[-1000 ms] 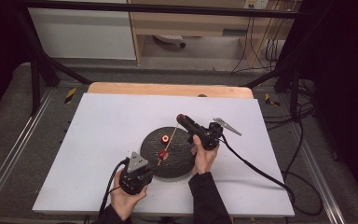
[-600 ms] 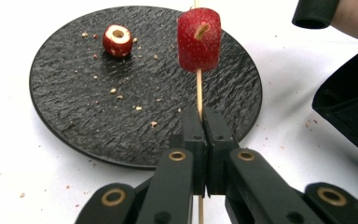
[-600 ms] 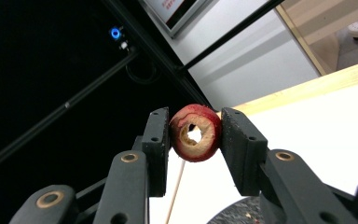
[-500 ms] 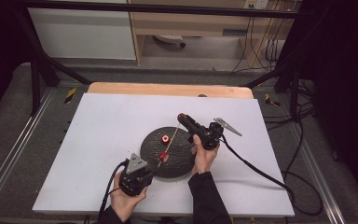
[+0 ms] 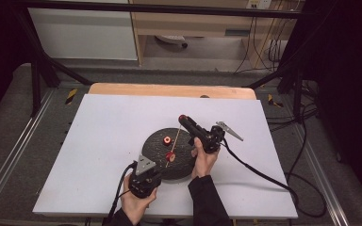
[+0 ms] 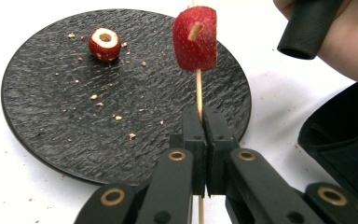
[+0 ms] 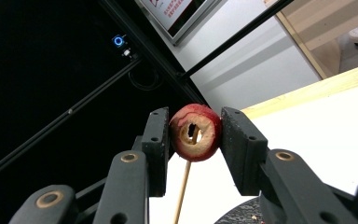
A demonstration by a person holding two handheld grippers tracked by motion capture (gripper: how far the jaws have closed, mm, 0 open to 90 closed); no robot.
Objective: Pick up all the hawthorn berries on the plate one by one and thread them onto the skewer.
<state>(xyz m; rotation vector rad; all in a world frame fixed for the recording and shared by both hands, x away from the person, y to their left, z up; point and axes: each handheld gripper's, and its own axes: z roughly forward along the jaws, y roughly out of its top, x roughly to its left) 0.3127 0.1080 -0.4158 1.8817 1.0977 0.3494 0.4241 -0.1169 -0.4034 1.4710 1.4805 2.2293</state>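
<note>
Left claw (image 6: 204, 140) clamped on skewer (image 6: 198, 91), right claw (image 7: 193, 133) gripping fruit ring (image 7: 196, 132)

High view overhead; gripper views close, sharing skewer (image 6: 198, 93)

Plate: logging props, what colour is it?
Black, rough-textured plate; left gripper view shows it best.

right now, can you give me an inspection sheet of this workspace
surface: white table, crumbs on black plate
job's things: skewer carries one strawberry piece; holed piece at skewer tip; third piece lies on plate
clutter: nothing seen
grippers: left gripper shut on skewer; right gripper shut on holed piece
cables: one trails from each gripper; right cable crosses table
surroundings: dark frame bars, wooden shelf unit
</note>
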